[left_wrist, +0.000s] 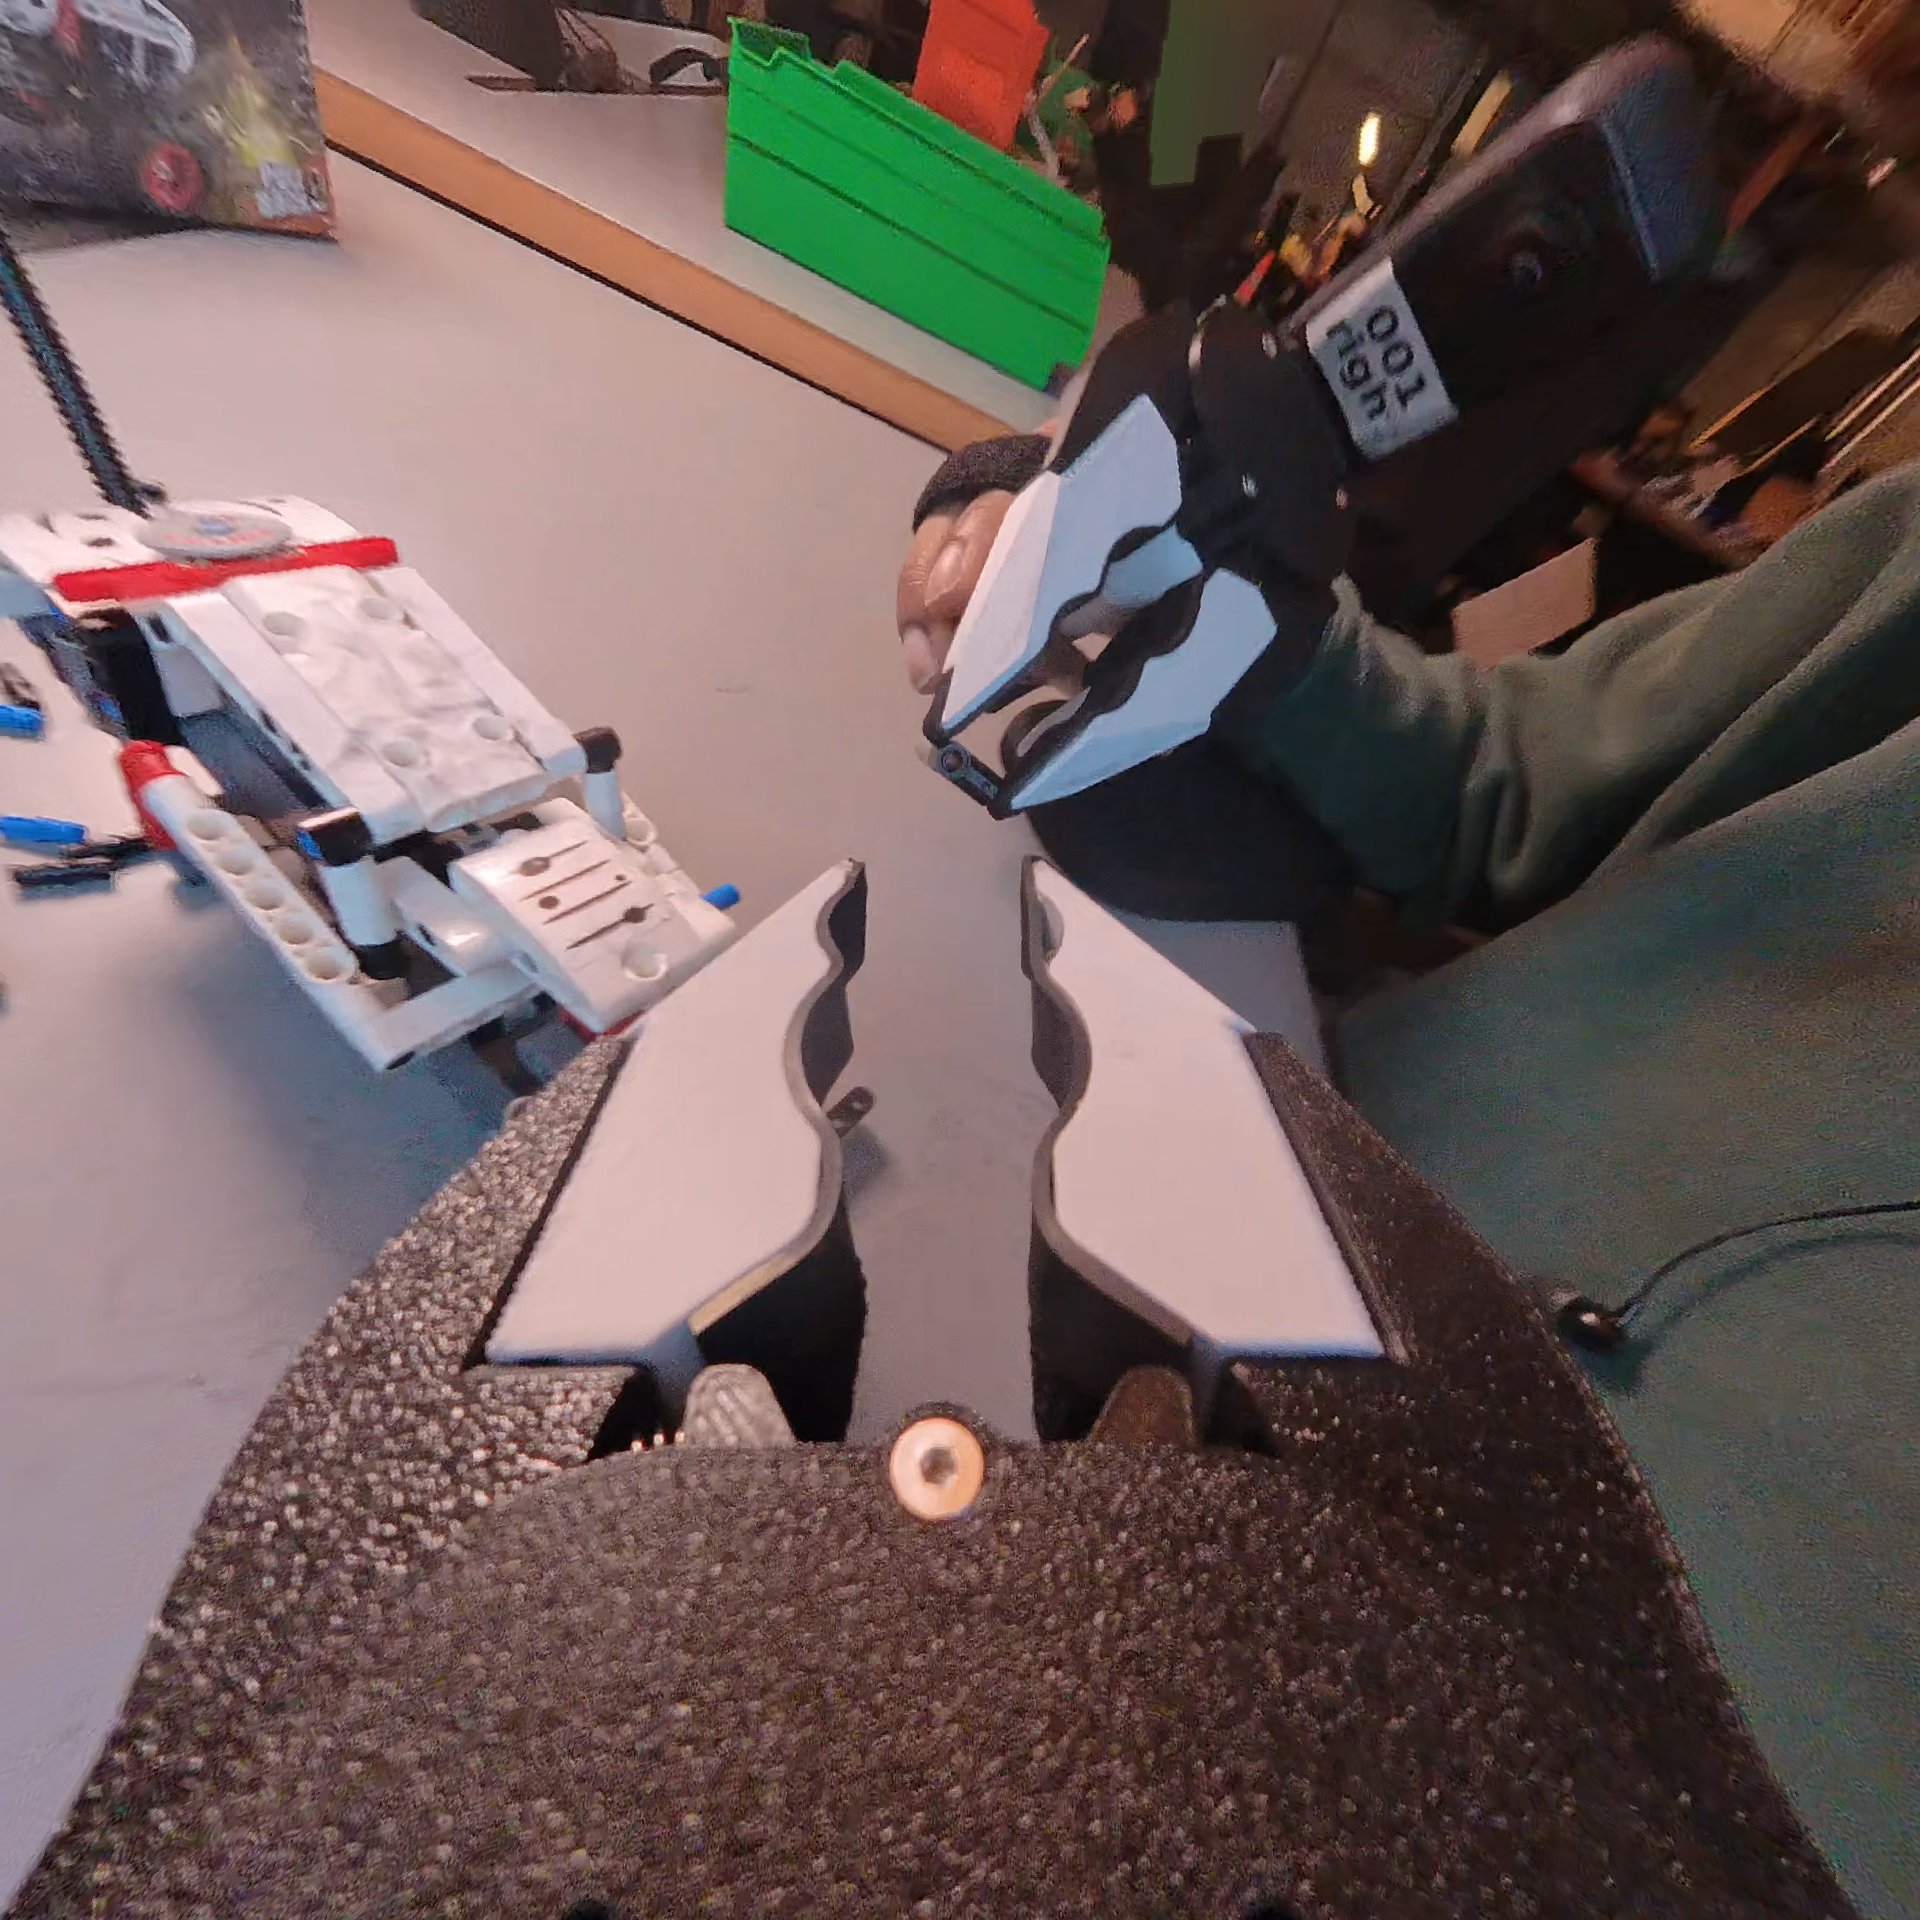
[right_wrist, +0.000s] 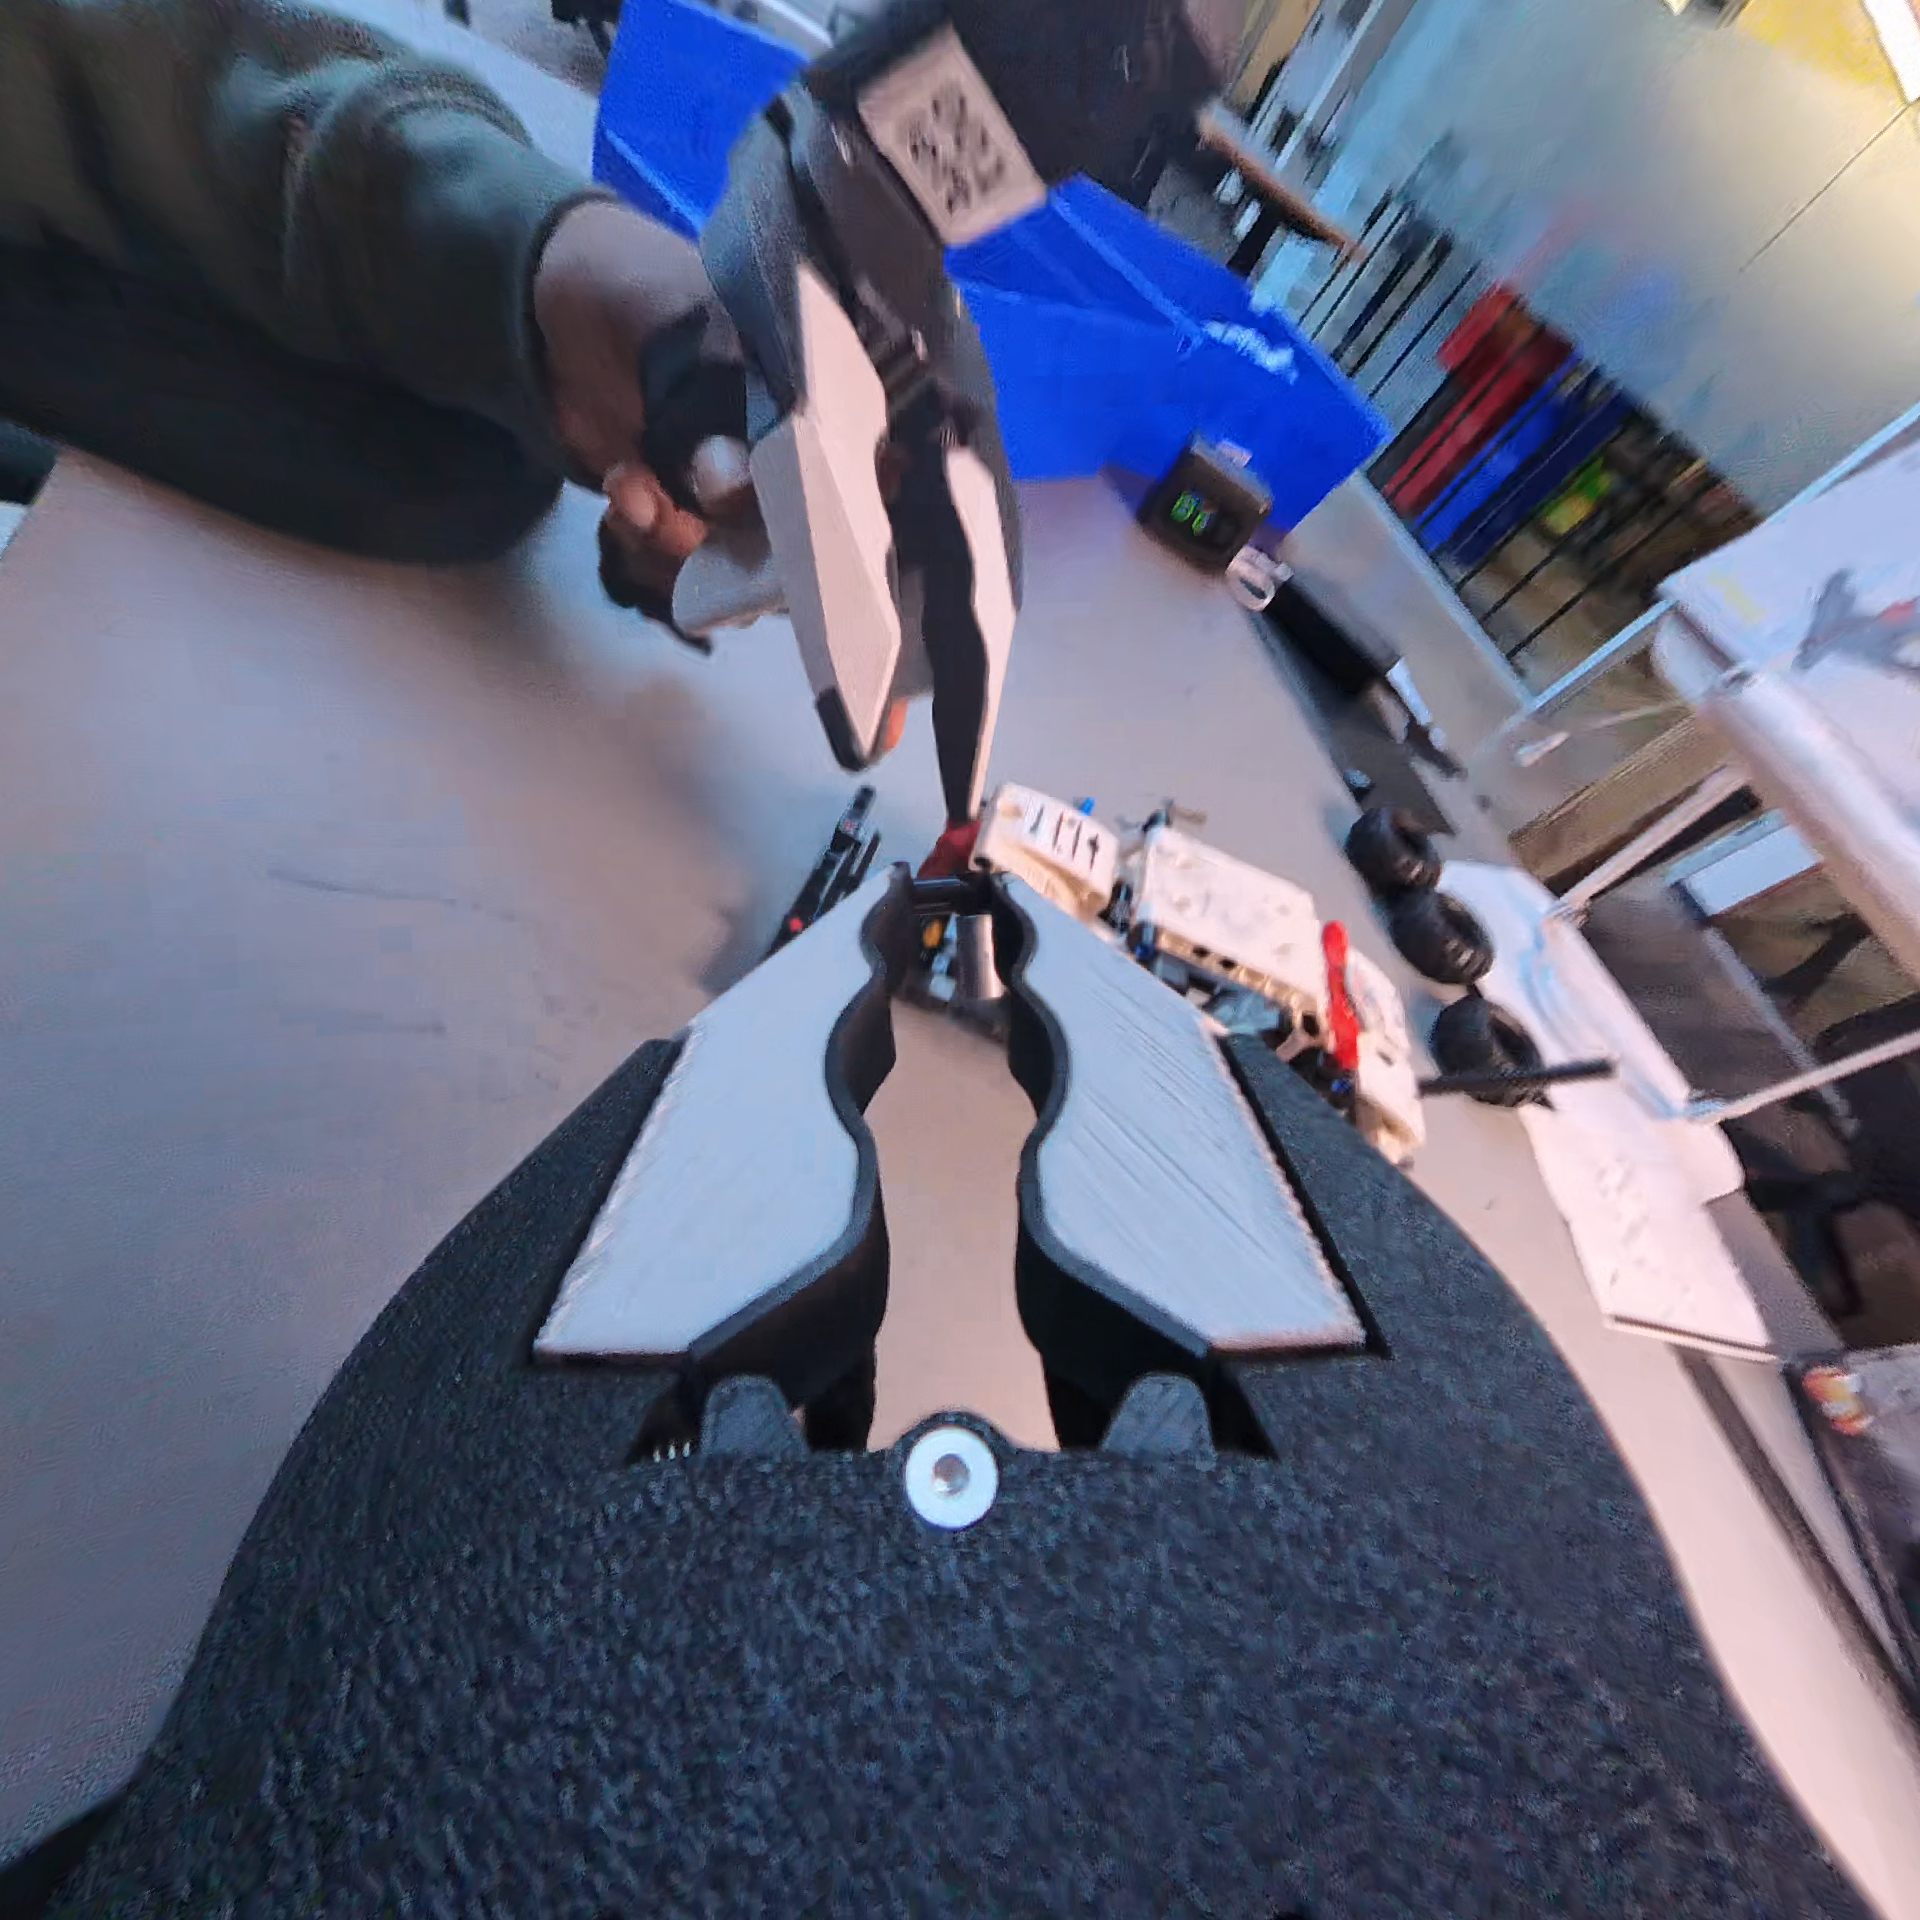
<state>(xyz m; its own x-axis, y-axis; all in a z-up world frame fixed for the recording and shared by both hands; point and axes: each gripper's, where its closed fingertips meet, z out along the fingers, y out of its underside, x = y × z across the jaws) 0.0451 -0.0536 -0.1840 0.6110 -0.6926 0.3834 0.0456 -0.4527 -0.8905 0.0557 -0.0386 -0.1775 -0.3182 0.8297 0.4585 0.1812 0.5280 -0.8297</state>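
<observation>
The right gripper pinches a small black connector piece at its fingertips, just right of the white toy vehicle on the grey table, while the left gripper (nearer the vehicle) hangs open and empty.

The model car lies on the table, and the loose pins lie on the table just left of the car, while a box stands behind it and the crate is far behind it to the right. In the left wrist view, the left gripper is just right of the car's near end, apart from it, and the right gripper with a small part in its tips is further right of the car, above the table. In the right wrist view, three wheels lie in a row on the table just right of the car, with the booklet beside them on the far side from the car.
</observation>
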